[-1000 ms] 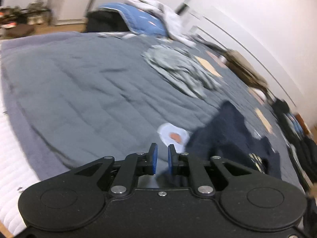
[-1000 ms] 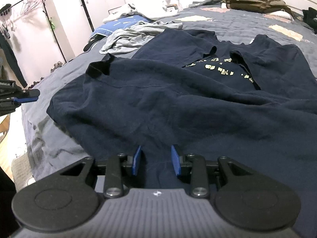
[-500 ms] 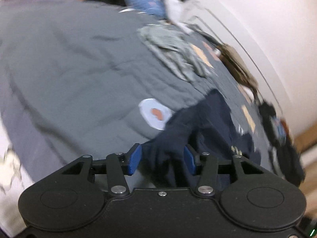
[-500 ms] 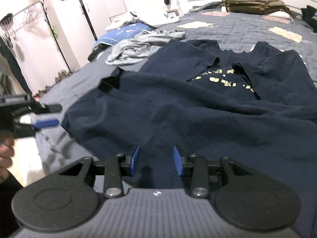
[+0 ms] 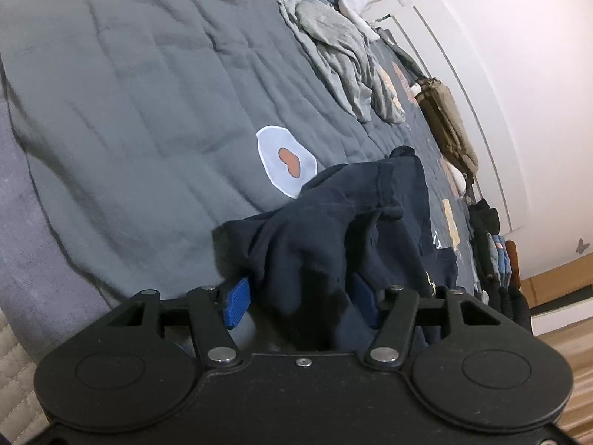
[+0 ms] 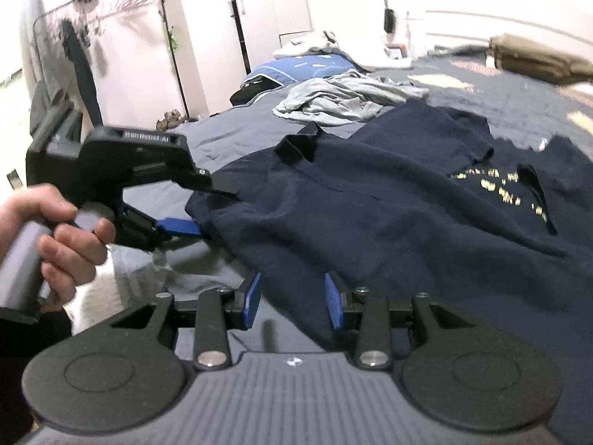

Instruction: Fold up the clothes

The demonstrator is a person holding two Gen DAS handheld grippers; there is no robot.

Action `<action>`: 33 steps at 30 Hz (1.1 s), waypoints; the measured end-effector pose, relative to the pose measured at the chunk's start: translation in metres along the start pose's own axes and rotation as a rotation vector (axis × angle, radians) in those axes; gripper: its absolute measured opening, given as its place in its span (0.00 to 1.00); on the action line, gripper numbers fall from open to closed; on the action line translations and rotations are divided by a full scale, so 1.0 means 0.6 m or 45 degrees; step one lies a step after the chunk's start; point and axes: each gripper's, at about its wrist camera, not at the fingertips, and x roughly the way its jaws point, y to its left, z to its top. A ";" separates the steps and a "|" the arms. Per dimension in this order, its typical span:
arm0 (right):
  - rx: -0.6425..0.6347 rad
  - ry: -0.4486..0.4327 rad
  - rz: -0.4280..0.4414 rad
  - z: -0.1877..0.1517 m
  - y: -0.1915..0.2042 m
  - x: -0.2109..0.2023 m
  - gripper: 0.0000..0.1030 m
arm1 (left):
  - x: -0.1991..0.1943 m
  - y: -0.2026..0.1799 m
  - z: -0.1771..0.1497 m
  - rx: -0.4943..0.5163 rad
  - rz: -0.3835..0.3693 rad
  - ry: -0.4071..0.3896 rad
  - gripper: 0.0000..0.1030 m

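1. Navy cloth, an edge of the dark T-shirt (image 5: 326, 244), lay bunched between the wide-open fingers of the left gripper (image 5: 302, 302), not yet pinched.
2. Right gripper (image 6: 292, 302) hovered half-open over the shirt's near hem, gripping nothing.
3. Grasping was likely under way; next, both should close.

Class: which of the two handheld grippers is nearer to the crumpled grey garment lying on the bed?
Left, probably. The left gripper sits at the navy T-shirt's far-left edge, closer to the grey garment. The right gripper is at the shirt's near hem, with the whole shirt between them.
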 end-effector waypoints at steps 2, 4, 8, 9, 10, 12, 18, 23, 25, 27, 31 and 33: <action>-0.050 0.002 0.016 -0.003 0.009 0.005 0.36 | -0.002 0.001 -0.001 0.002 0.000 -0.008 0.51; -0.108 0.000 0.030 -0.002 0.020 0.010 0.36 | -0.005 0.001 -0.001 0.006 0.000 -0.021 0.28; -0.265 -0.001 -0.045 0.002 0.045 0.023 0.36 | -0.016 -0.007 -0.002 0.036 -0.027 -0.056 0.14; -0.289 0.003 -0.054 0.003 0.048 0.027 0.36 | -0.019 -0.011 -0.002 0.048 -0.040 -0.061 0.12; -0.309 0.007 -0.055 0.003 0.051 0.031 0.36 | -0.022 -0.014 -0.001 0.059 -0.052 -0.067 0.11; -0.370 0.010 -0.076 0.002 0.060 0.040 0.36 | -0.025 -0.018 0.000 0.059 -0.081 -0.070 0.10; -0.561 -0.004 -0.167 -0.013 0.080 0.057 0.31 | -0.026 -0.025 0.004 0.077 -0.103 -0.060 0.10; -0.531 0.007 -0.195 -0.018 0.070 0.060 0.08 | 0.002 -0.025 -0.001 0.103 0.004 -0.019 0.26; -0.556 -0.008 -0.211 -0.018 0.075 0.057 0.06 | 0.010 -0.025 -0.001 0.112 0.014 -0.020 0.29; -0.566 0.001 -0.210 -0.018 0.077 0.054 0.04 | 0.006 -0.023 0.003 0.108 0.001 -0.042 0.17; -0.578 -0.009 -0.212 -0.022 0.080 0.050 0.03 | -0.010 -0.011 0.019 0.044 -0.052 -0.074 0.09; -0.591 -0.018 -0.216 -0.023 0.085 0.045 0.03 | -0.021 -0.002 0.028 0.008 -0.061 -0.095 0.09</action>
